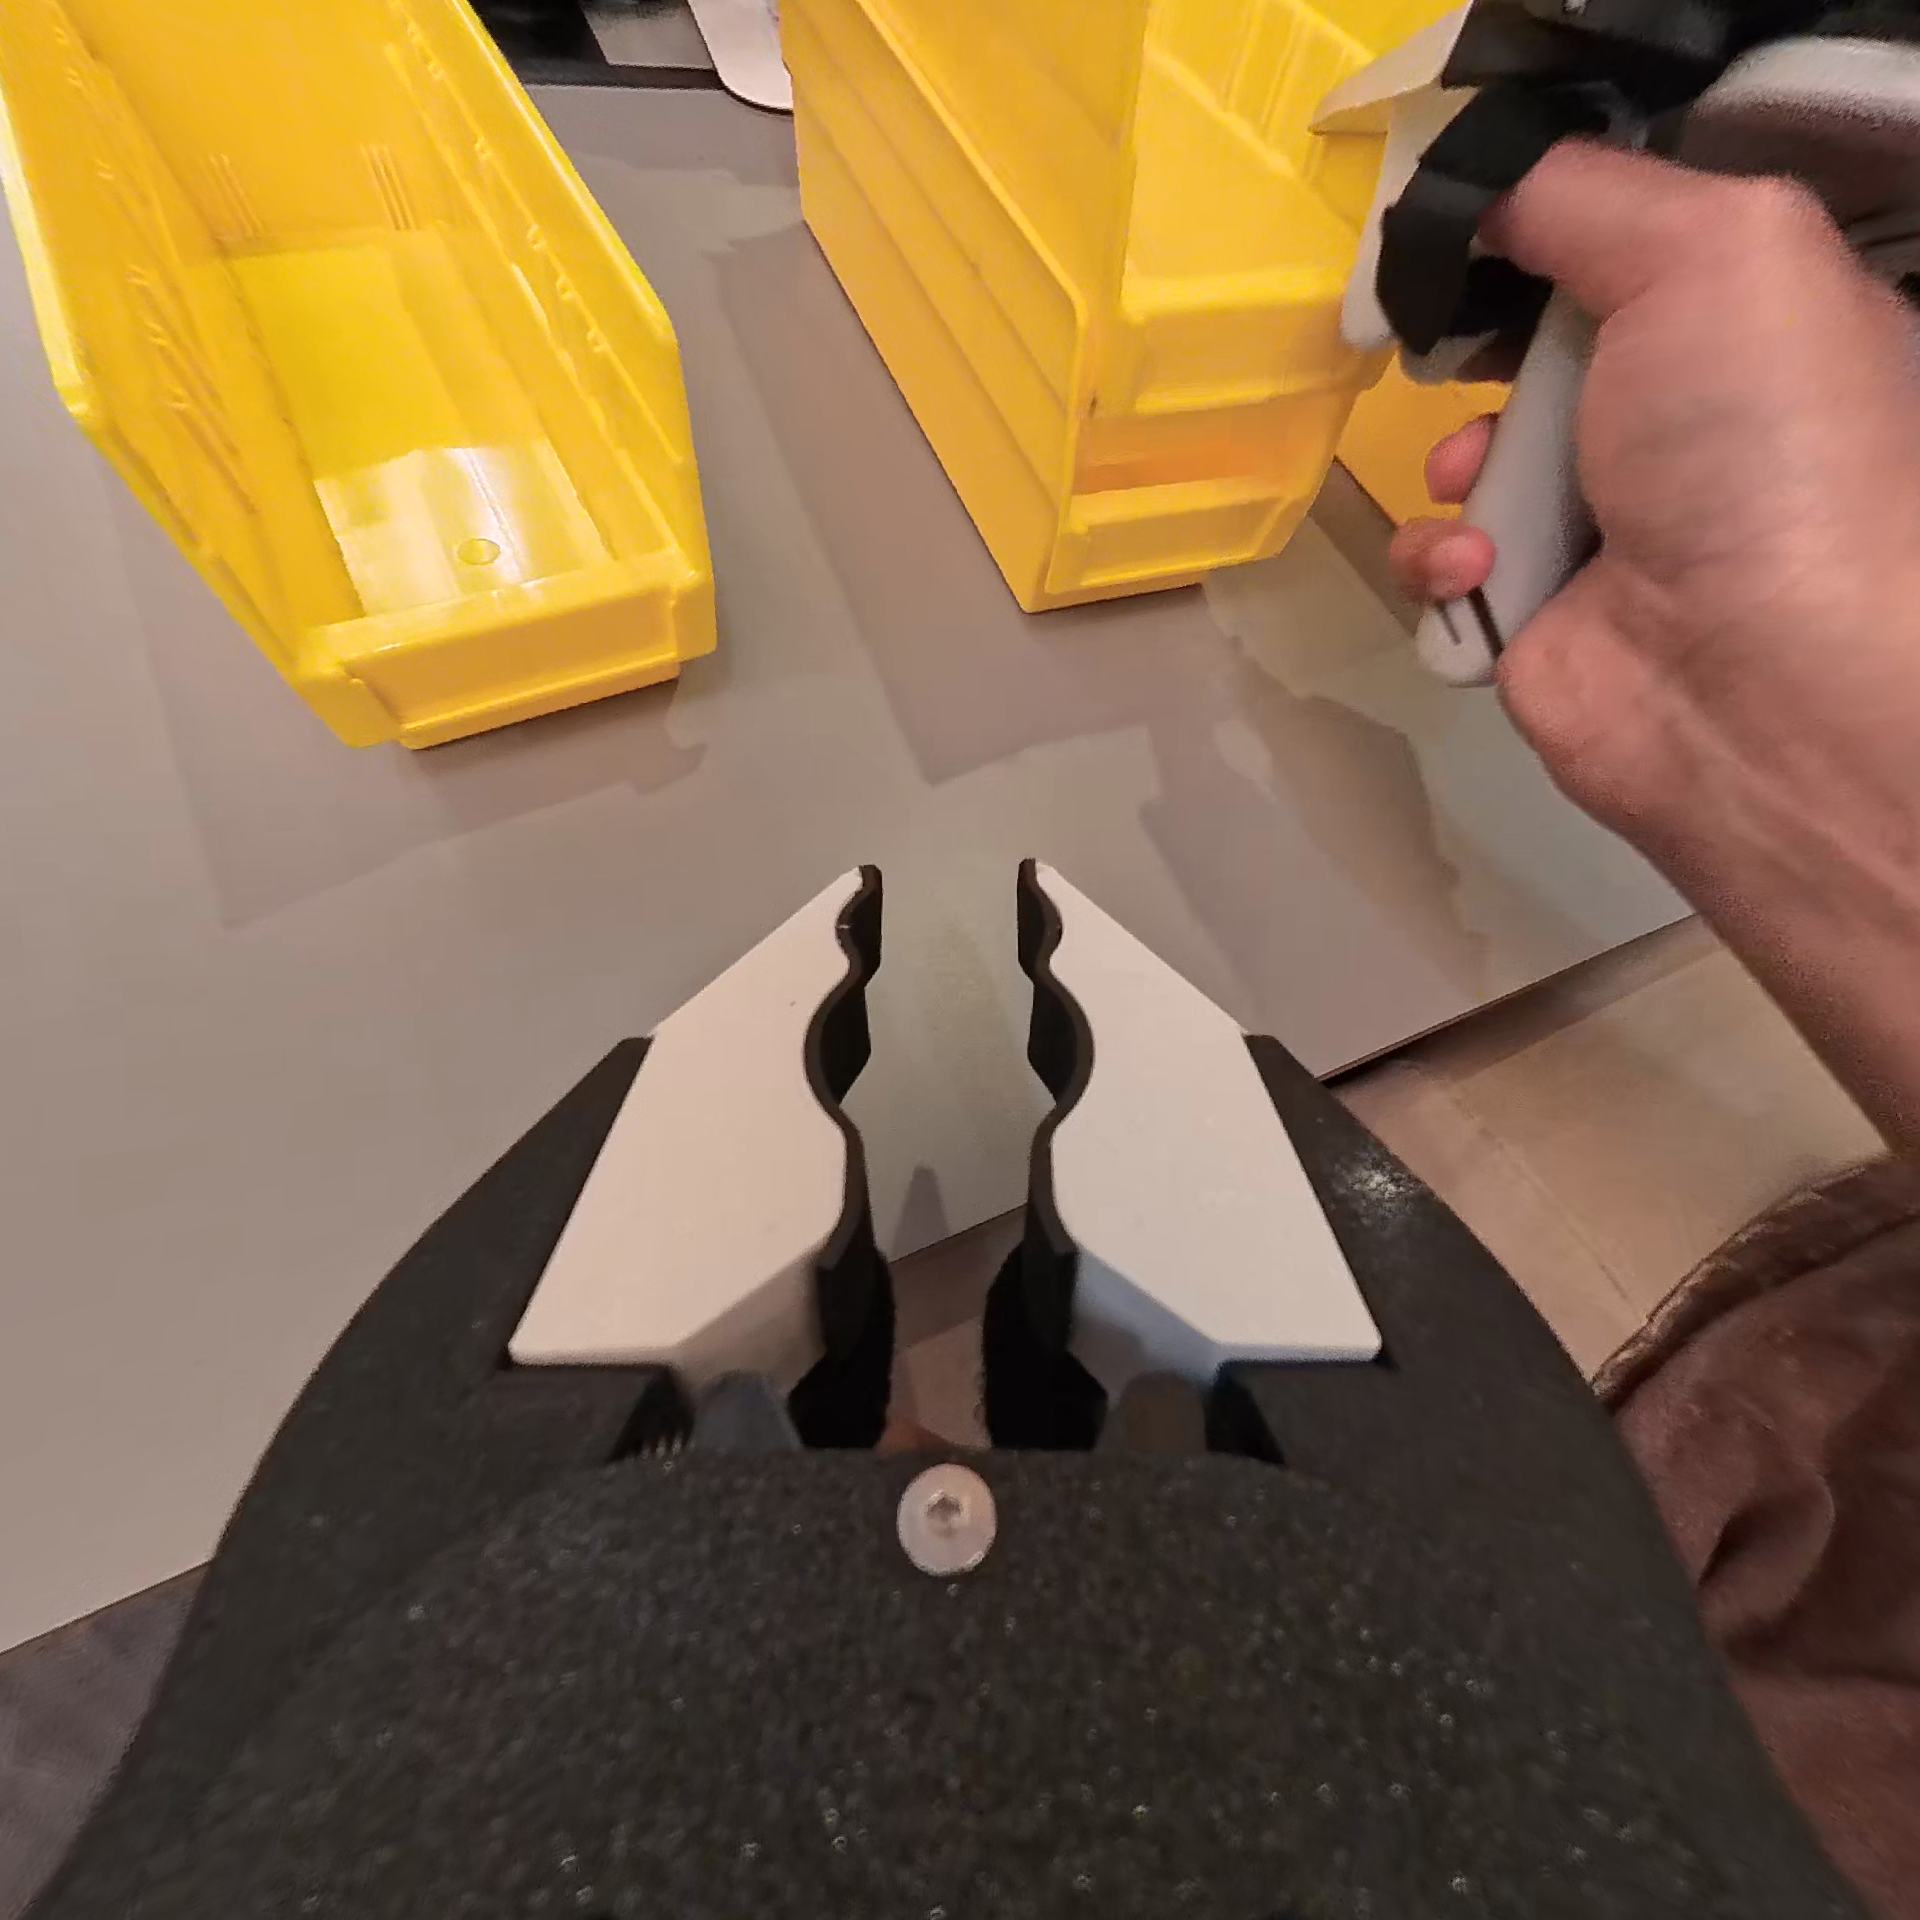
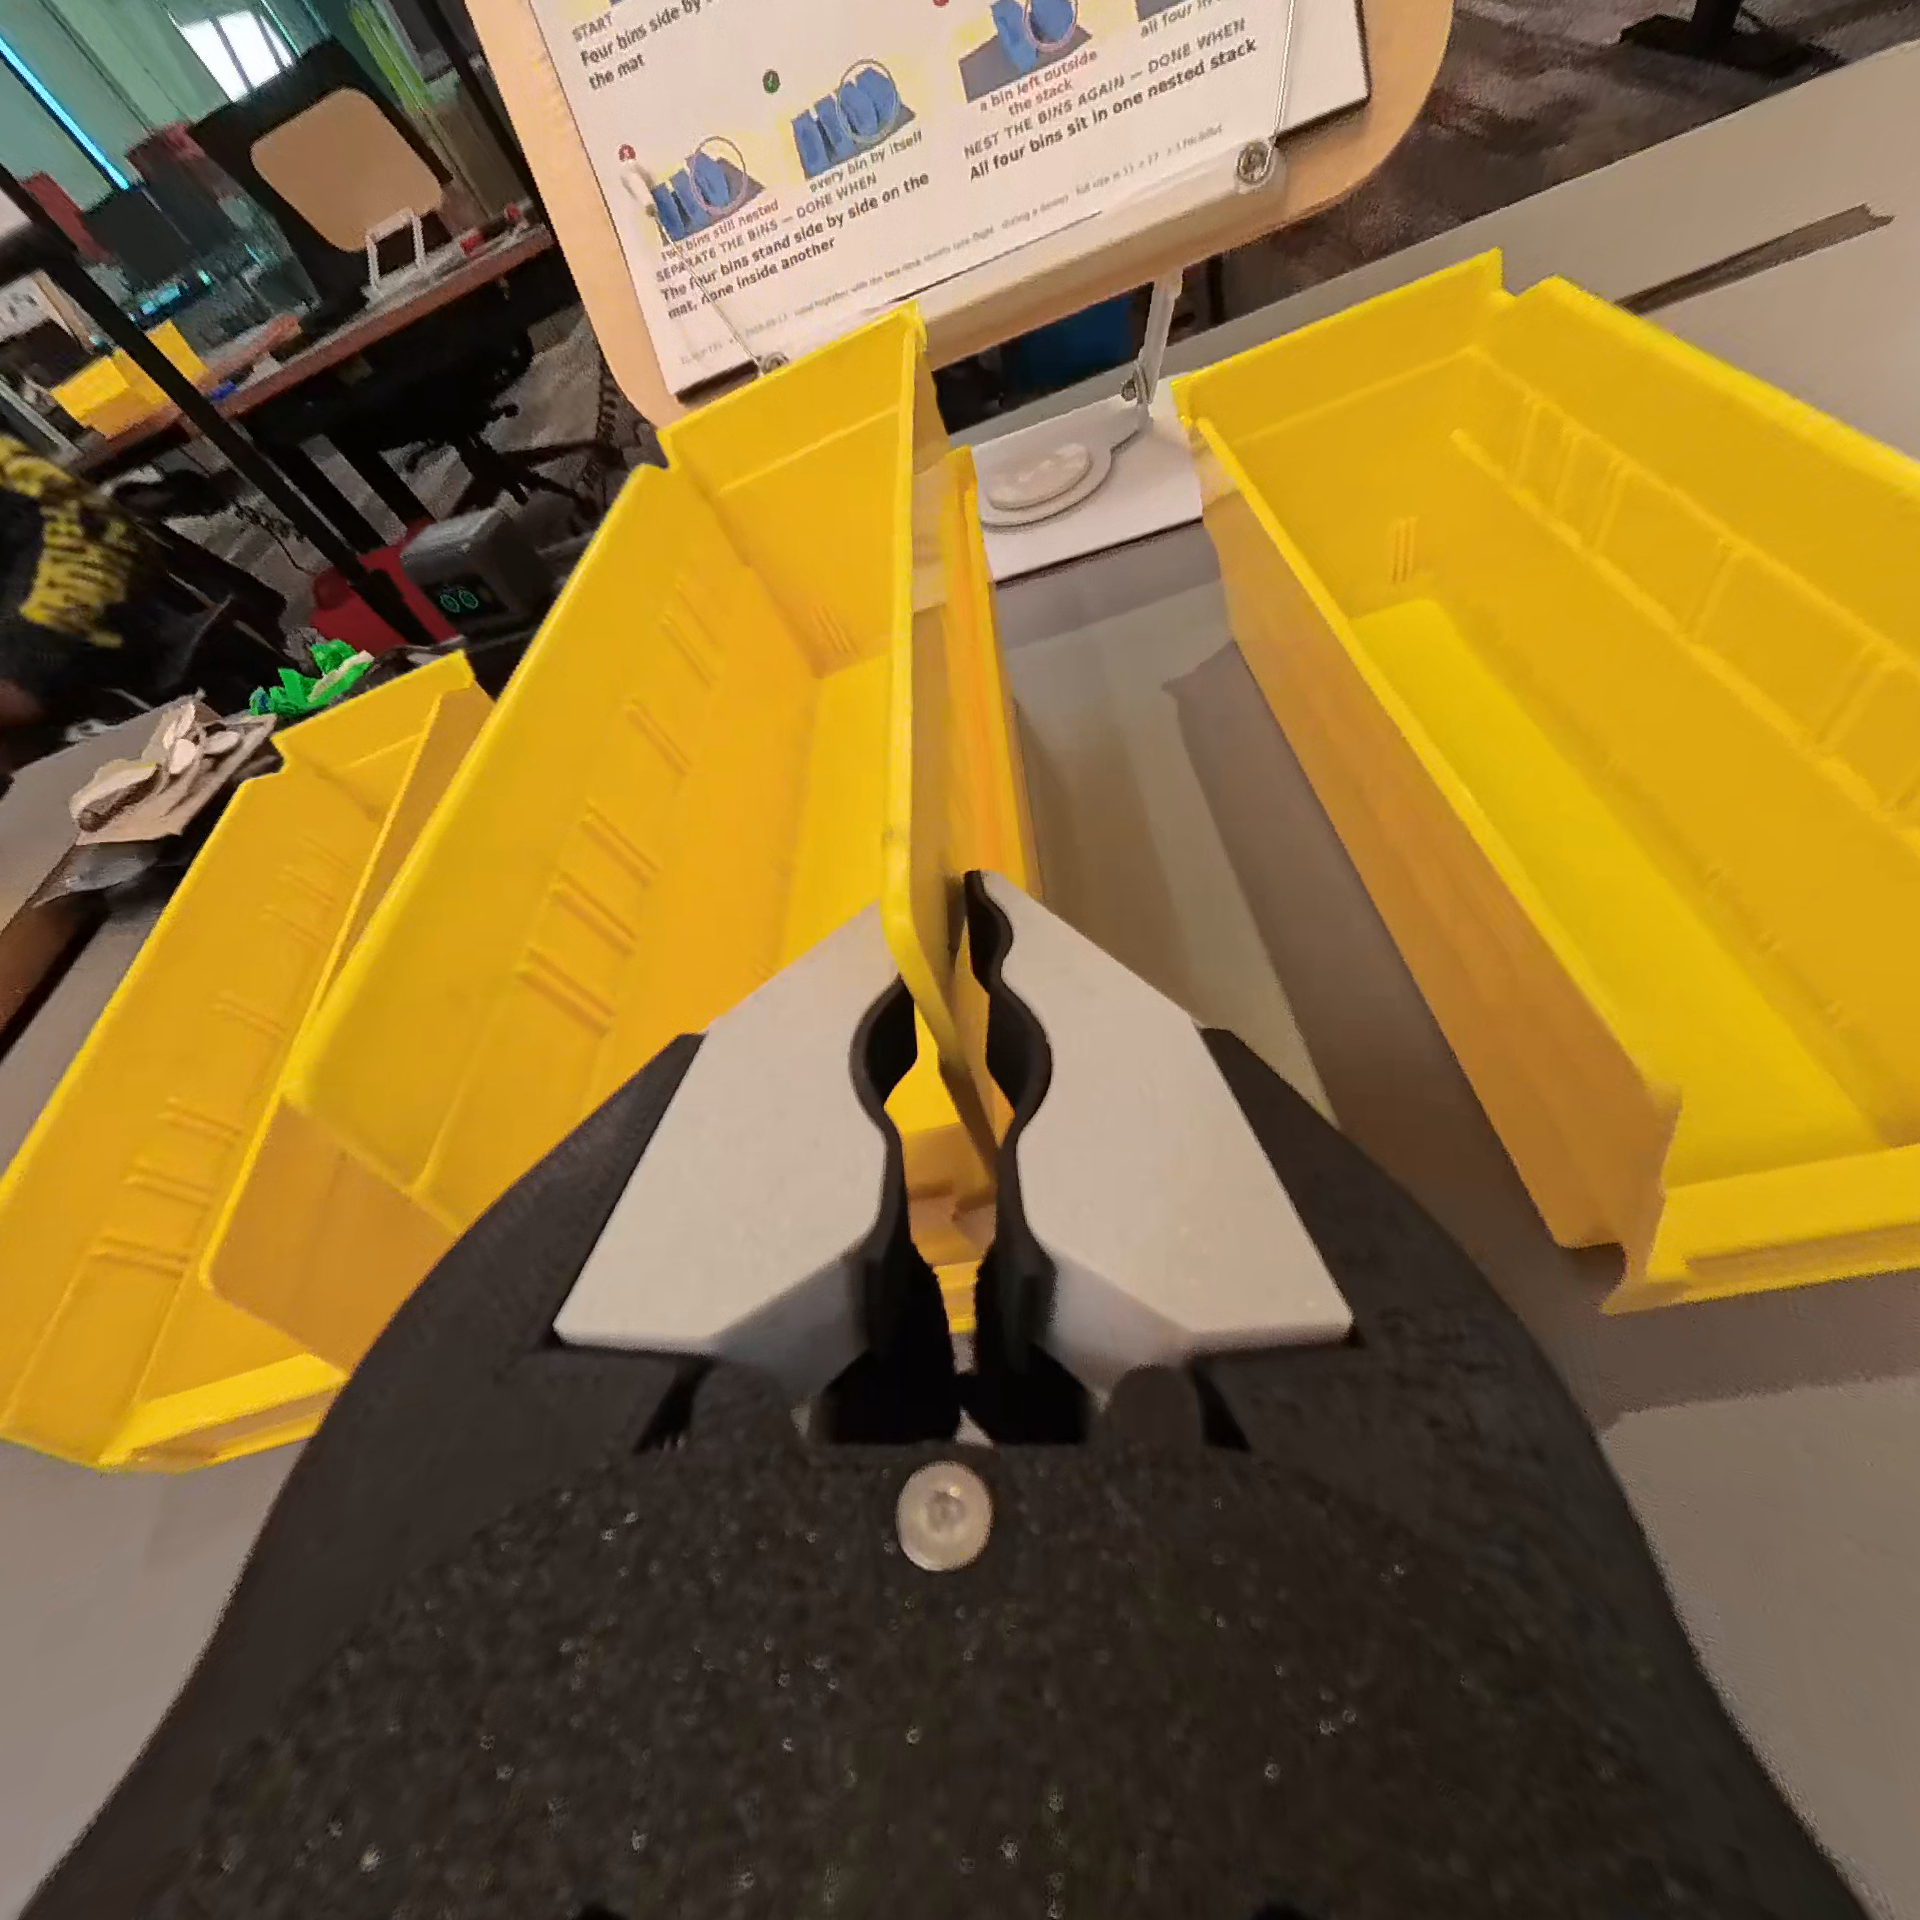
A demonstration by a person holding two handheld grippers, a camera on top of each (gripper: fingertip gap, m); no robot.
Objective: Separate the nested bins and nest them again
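bins, all yellow, lie around both grippers on a grey table. the right gripper is clamped on the right side wall of the held bin, the wall's thin rim pinched between its fingers, with the wall running straight ahead from the tips. this bin sits raised and tilted inside a stack, and its open trough spreads to the left of the gripper. further left and lower, the outer bin of the stack shows its side wall and front lip. to the right of the gripper, apart from the stack across a strip of bare table, a single bin lies open side up. beyond the bins stands an instruction card on a white stand.

the left gripper hovers over the near edge of the table with its jaws parted by a narrow gap, nothing between them. ahead and to its left lies a lone empty bin, its short front end facing the gripper. ahead and to its right is the nested stack, several front lips stepped one above another. at the far right a hand grips the handle of the other gripper, which reaches in over the stack.
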